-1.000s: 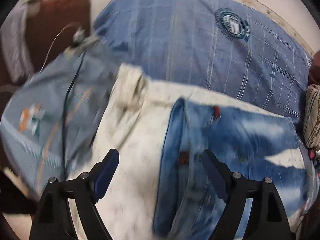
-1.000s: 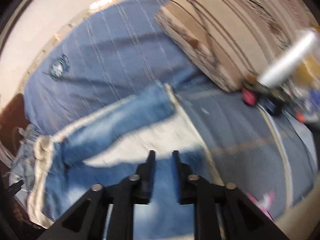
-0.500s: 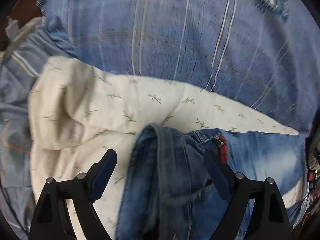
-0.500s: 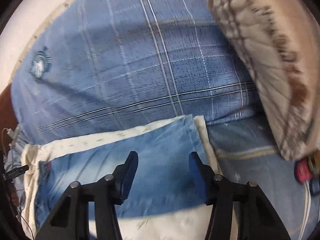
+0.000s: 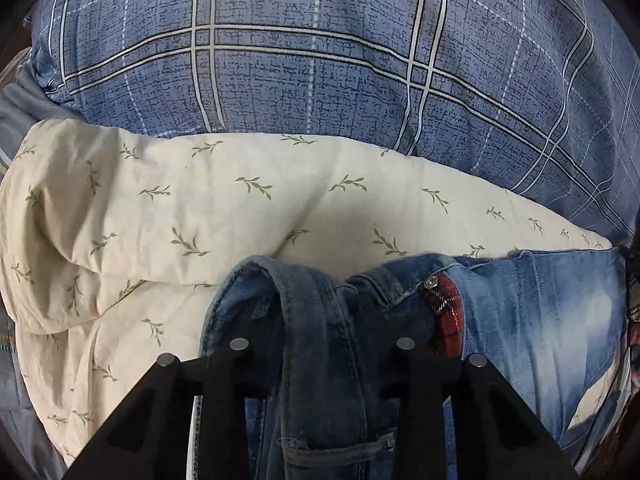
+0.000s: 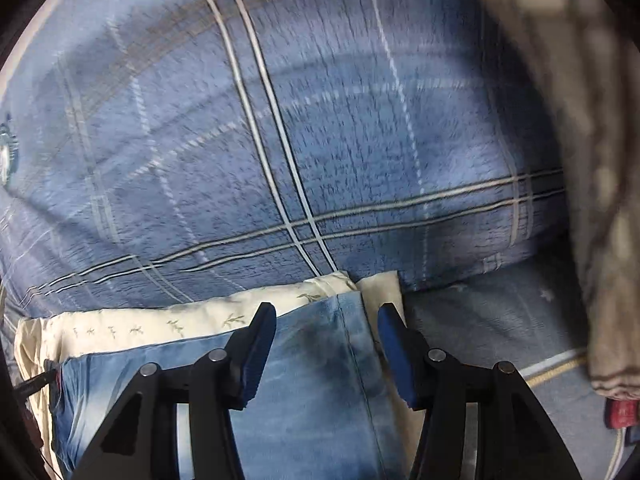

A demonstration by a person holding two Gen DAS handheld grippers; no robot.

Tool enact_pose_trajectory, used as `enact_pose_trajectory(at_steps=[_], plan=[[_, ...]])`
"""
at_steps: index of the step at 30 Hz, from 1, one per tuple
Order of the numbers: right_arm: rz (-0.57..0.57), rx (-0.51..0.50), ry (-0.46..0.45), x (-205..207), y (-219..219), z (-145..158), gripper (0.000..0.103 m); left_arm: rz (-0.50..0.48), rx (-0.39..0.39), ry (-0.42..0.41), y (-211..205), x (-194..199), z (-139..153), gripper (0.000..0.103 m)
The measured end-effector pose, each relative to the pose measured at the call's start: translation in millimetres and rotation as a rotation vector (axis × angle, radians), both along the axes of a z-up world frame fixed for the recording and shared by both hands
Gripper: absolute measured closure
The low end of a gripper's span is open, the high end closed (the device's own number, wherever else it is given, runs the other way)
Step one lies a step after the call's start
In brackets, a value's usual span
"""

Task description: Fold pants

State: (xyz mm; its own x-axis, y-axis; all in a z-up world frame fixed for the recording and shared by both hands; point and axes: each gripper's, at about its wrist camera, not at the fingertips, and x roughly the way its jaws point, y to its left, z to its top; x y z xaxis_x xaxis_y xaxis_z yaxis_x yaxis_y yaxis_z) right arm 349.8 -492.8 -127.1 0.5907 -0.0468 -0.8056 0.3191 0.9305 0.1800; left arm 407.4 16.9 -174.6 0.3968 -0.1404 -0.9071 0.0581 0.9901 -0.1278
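Faded blue jeans [image 5: 532, 320] lie on a cream leaf-print quilt [image 5: 240, 200]. In the left wrist view the waistband end with a metal button and red plaid lining bunches up between my left gripper's [image 5: 320, 320] fingers; the fingertips are buried in the denim, so the jaw state is unclear. In the right wrist view the jeans' leg end [image 6: 320, 360] lies flat. My right gripper [image 6: 326, 344] is open, its blue pads straddling the leg near its hem, just above the cloth.
A big blue plaid pillow [image 5: 320, 60] lies right behind the quilt; it also fills the right wrist view [image 6: 280, 140]. A brown-beige cushion [image 6: 600, 160] stands at the right. A grey-blue sheet [image 6: 500, 320] lies under the quilt.
Both grippers have dropped lower and closer to the jeans. The right gripper opened from shut. The left gripper moved onto the waistband, its fingers now sunk in the denim.
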Motion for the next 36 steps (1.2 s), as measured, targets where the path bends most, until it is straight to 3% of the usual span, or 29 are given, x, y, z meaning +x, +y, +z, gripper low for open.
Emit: enact_pose_trajectory(at_steps=[2,3,4,6,12,16,21,26,30,36], plan=[[-0.001,-0.048,0.05,11,4,-13,0.05,0.017,-0.021,0.016,1,2,-2,0.068],[0.008,-0.067,0.065,15,7,-18,0.059,0.024,-0.027,0.018,2,2,-2,0.068],[0.01,-0.108,0.07,16,12,-20,0.071,0.027,-0.025,0.007,2,1,-1,0.074],[0.013,-0.165,0.028,10,21,-12,0.082,0.023,-0.024,-0.033,7,-1,8,0.083],[0.004,-0.114,-0.161,-50,23,37,0.083,0.0,-0.073,-0.195,14,-42,66,0.087],[0.009,-0.117,-0.243,-112,30,65,0.083,-0.026,-0.114,-0.295,24,-90,116,0.087],[-0.028,-0.07,-0.325,-204,33,91,0.083,-0.039,-0.173,-0.364,47,-166,152,0.087],[-0.027,-0.003,-0.327,-297,38,82,0.083,-0.065,-0.189,-0.351,64,-243,139,0.087],[-0.038,0.025,-0.275,-358,41,53,0.084,-0.091,-0.117,-0.31,64,-299,108,0.087],[-0.019,0.156,-0.089,-418,43,-16,0.08,-0.109,0.018,-0.087,60,-340,42,0.081]])
